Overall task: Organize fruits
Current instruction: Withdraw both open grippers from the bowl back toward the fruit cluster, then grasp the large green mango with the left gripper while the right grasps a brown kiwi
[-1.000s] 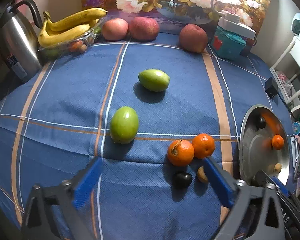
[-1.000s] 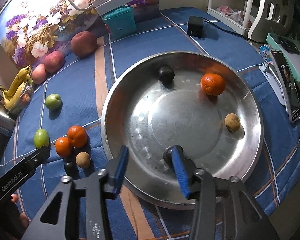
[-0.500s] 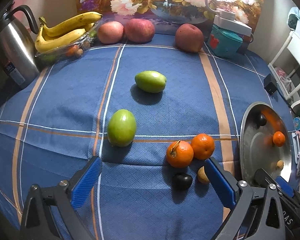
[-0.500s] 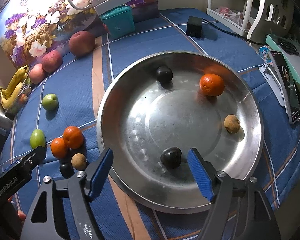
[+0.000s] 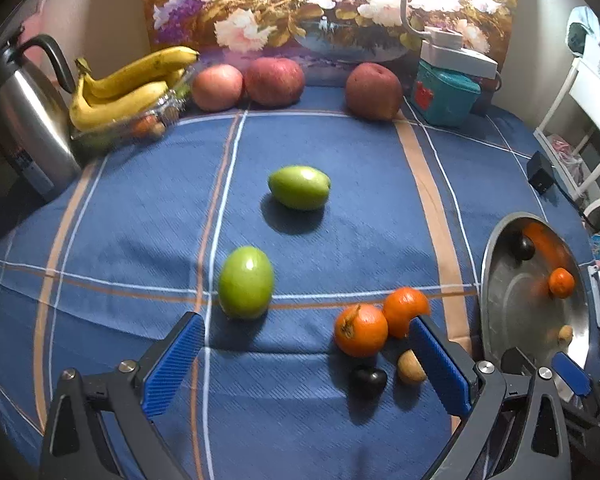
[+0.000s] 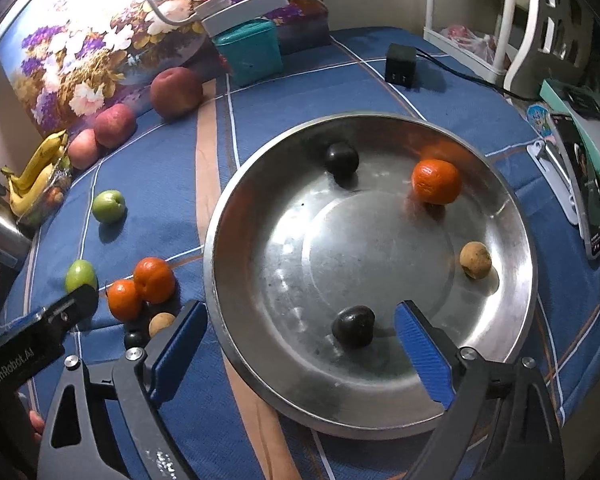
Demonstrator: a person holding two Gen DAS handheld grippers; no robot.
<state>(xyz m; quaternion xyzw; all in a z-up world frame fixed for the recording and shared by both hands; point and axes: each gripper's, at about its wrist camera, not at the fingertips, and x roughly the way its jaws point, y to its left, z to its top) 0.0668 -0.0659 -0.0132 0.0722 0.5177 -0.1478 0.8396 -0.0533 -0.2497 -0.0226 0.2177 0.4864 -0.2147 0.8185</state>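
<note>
**A:** Where are the tongs?

**B:** The right gripper (image 6: 300, 338) hangs over the near rim of a metal pan (image 6: 512, 216), its blue fingers spread wide and holding nothing. A dark plum (image 6: 353, 326) lies in the pan between them, touching neither. The left gripper (image 5: 306, 360) hovers above the blue tablecloth (image 5: 132, 220), fingers also wide apart and empty.

**A:** And the fruit?

**B:** The pan also holds a second dark plum (image 6: 342, 160) and an orange (image 6: 436, 182) near its far rim, and a small tan fruit (image 6: 475, 260) at its right side. On the cloth just left of the pan sit two oranges (image 5: 361, 330) touching each other, with a dark fruit (image 5: 369, 379) and a tan one (image 5: 410, 367) just in front. Two green fruits (image 5: 246, 282) lie toward the table's middle. Apples (image 5: 274, 81) and bananas (image 5: 128, 88) line the far edge.
</note>
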